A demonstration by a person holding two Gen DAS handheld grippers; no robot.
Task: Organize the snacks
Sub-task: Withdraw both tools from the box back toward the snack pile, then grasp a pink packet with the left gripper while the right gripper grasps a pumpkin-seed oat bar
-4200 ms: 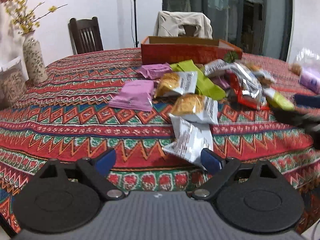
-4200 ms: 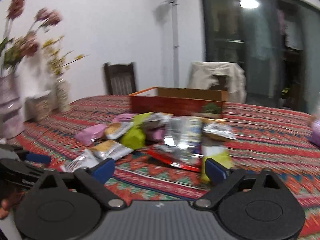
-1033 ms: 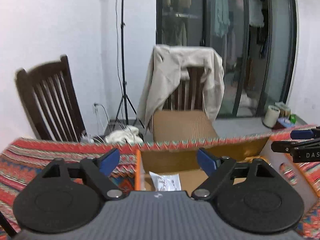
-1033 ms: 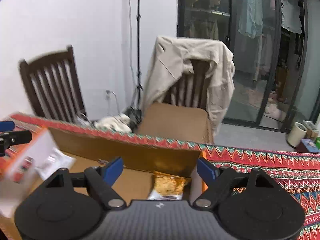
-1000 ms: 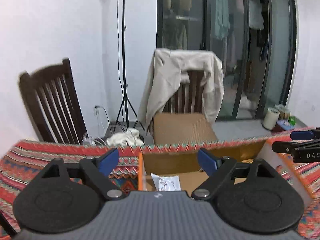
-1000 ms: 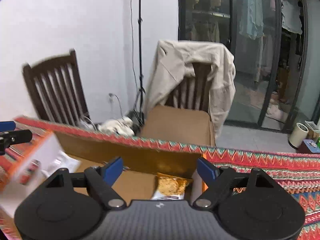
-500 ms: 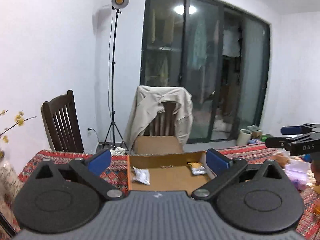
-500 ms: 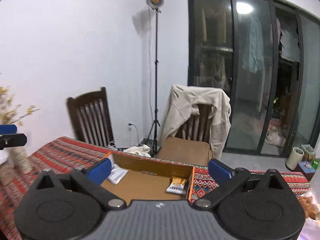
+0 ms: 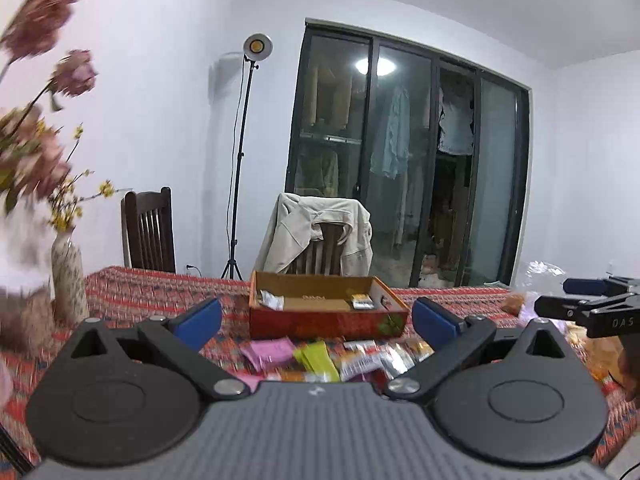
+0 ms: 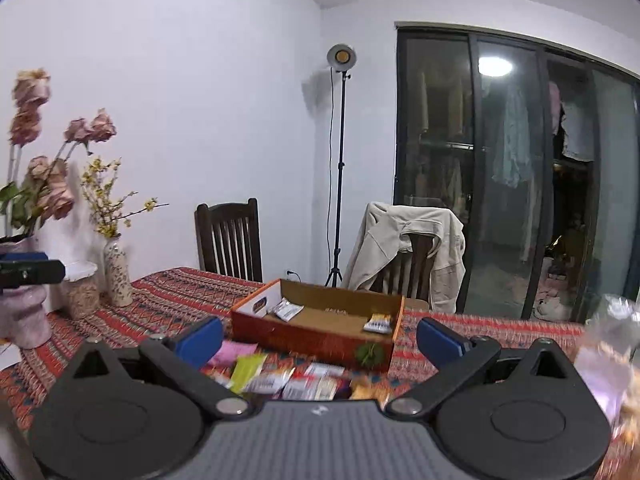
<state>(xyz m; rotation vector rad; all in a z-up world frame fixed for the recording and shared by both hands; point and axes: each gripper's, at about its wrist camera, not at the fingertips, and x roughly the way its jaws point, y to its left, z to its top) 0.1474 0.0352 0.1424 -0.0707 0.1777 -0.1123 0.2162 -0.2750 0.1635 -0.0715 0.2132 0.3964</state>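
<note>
Two packets now in the open red-sided cardboard box (image 9: 328,312): a white crinkled foil packet (image 10: 285,309) at its left end, a small orange-and-white packet (image 10: 377,323) at its right. Dropped there moments before; both tools since pulled well back from it. Left gripper (image 9: 316,318) spread wide, nothing between the blue pads; right gripper (image 10: 319,339) equally wide and empty. Heap of pink, green and silver snack packets (image 9: 332,358) left loose on the red patterned tablecloth (image 10: 168,304), just in front of the box. Judged: sorting barely begun, next pick due from that heap.
</note>
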